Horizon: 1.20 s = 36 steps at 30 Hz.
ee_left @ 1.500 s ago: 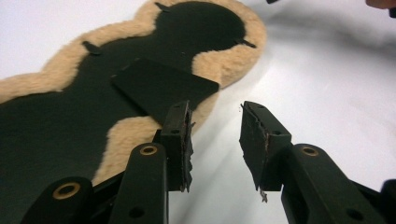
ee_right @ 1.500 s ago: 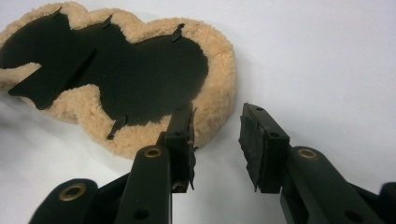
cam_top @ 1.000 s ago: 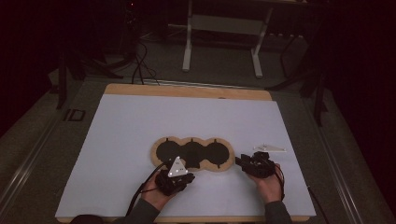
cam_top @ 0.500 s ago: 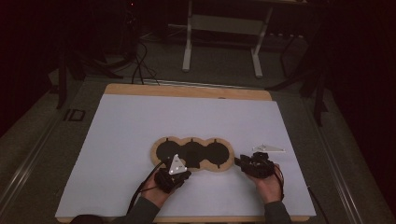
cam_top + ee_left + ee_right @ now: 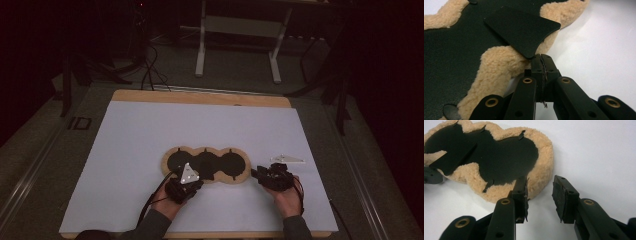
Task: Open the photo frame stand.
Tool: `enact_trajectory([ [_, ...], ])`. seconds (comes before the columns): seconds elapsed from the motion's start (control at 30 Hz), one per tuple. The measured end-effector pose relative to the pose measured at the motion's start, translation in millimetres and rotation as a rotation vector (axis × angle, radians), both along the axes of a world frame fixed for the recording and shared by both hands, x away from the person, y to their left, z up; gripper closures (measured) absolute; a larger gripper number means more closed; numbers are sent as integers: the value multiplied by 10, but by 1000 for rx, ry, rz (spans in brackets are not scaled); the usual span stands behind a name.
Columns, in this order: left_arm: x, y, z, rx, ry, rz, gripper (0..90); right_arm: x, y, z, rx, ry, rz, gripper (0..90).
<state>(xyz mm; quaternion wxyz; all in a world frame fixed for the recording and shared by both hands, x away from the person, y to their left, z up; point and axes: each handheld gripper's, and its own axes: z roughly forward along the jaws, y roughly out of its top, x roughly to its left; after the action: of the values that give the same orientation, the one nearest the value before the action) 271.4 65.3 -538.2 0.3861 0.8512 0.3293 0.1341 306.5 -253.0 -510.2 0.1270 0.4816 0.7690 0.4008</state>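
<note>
Fleece-edged pad (image 5: 206, 165) is lying flat near the front of the white surface (image 5: 125, 150), and we are pinching its black flap (image 5: 524, 35) in the closed left fingers (image 5: 541, 62), keeping the half-open, empty right fingers (image 5: 540, 192) beside its rim to steady it

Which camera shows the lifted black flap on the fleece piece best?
The left gripper view: the black flap sits close and sharp, its corner pinched by the shut left gripper above the fleece piece. The right gripper view shows it smaller at the far end. The high view is too distant to make it out.
</note>
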Motion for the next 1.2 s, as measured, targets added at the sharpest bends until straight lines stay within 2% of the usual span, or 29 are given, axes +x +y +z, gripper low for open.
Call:
enact_trajectory([
  [0.73,22,46,99,-46,-23,13,900,3,-2,-2,-1,0,2,643],
  [0.77,30,54,125,-62,-29,18,900,3,-2,-2,0,0,1,643],
  [0.97,68,92,221,-95,-72,36,900,5,0,-7,-3,2,3,643],
  [1.2,93,114,246,-95,-73,38,888,8,-3,-9,-4,3,2,643],
])
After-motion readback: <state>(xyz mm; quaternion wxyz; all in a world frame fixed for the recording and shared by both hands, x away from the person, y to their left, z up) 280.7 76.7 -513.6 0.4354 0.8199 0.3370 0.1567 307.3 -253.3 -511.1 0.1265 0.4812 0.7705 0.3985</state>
